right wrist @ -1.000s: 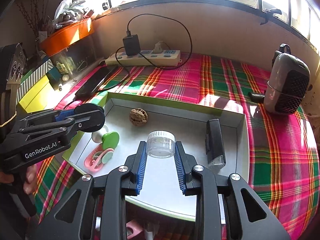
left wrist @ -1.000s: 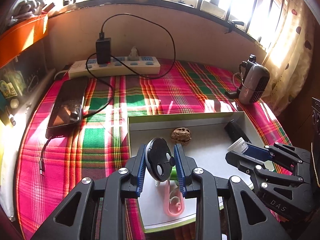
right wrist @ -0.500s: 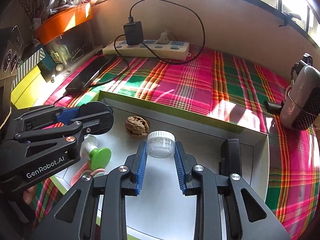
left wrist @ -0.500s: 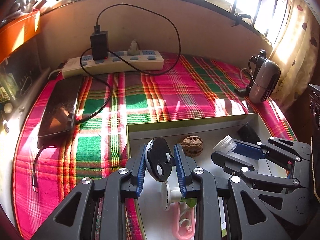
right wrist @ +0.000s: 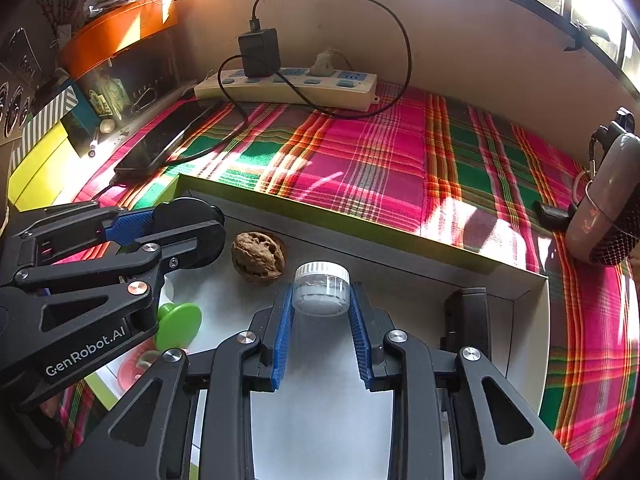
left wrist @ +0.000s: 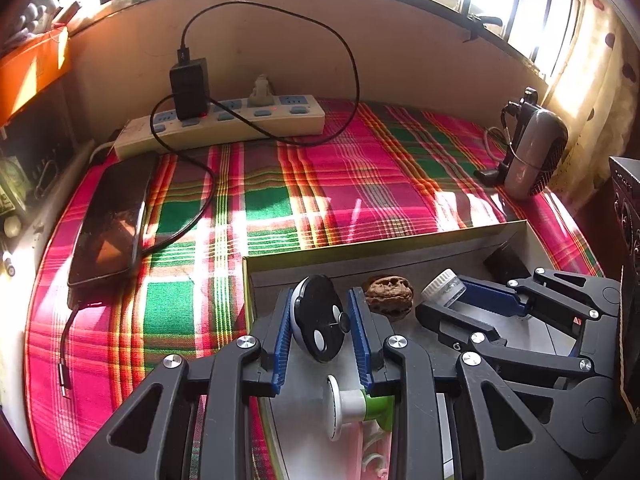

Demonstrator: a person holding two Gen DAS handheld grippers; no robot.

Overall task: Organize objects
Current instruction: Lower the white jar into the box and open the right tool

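Observation:
My left gripper [left wrist: 319,322] is shut on a black round disc [left wrist: 318,328] and holds it over the left part of a shallow grey tray [left wrist: 400,244]. My right gripper [right wrist: 321,307] is shut on a small clear jar with a white lid [right wrist: 321,288] over the tray's [right wrist: 360,224] middle. A walnut [right wrist: 258,260] lies on the tray floor between the two grippers, also seen as the walnut [left wrist: 389,298]. A white and green spool-shaped piece [left wrist: 352,406] and a pink item [right wrist: 134,370] lie lower left in the tray. A black oblong object [right wrist: 466,316] rests at its right.
The tray sits on a pink and green plaid cloth [left wrist: 304,196]. A power strip [left wrist: 224,124] with a black charger and cable lies along the back wall. A dark phone [left wrist: 114,216] lies left, a small grey fan [left wrist: 536,152] stands right. Cluttered shelves [right wrist: 60,120] lie left.
Both grippers have moved forward over the tray toward its far wall, each keeping its object. The walnut now lies closer to the fingertips.

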